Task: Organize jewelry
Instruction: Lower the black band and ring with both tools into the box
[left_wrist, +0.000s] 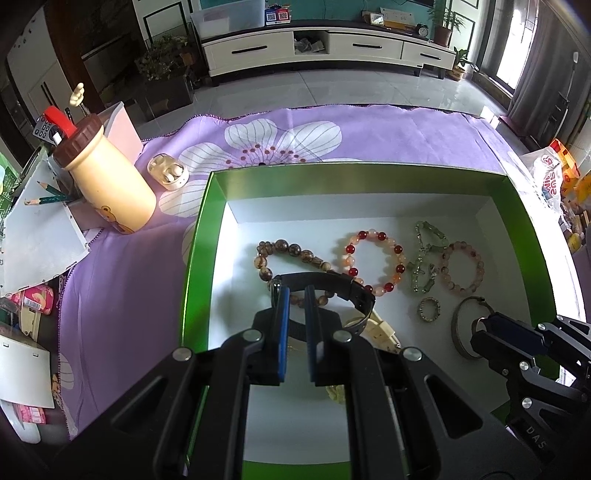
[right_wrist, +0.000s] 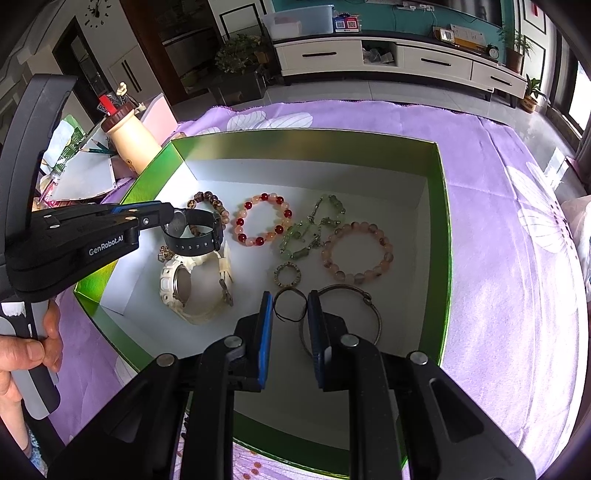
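Left claw (left_wrist: 295, 291) is clamped on the black watch (right_wrist: 194, 234), gripping it at the case with the strap looping out to the right; the watch looks lifted just above the white floor of the green box (right_wrist: 441, 221), over the brown bead bracelet (right_wrist: 210, 201) and just beyond the white watch (right_wrist: 186, 286). Right claw (right_wrist: 290, 306) holds a thin dark ring (right_wrist: 290, 304) between its blue pads (right_wrist: 266, 310), narrow but not fully closed, low in the near part of the box beside the silver bangle (right_wrist: 354, 314).

Already laid out across the far half are the red-and-peach bracelet (right_wrist: 263, 218), the green chain (right_wrist: 314, 229), the pink bead bracelet (right_wrist: 356, 253) and a small studded ring (right_wrist: 287, 275). The box sits on a purple floral cloth (right_wrist: 498, 258) over the worktop.

My reading is that both pieces are mid-placement. Next, each needs a bare patch of floor: the watch wants lowering clear of the brown beads so it does not snag them, and the ring set down apart from the bangle before the pads part.
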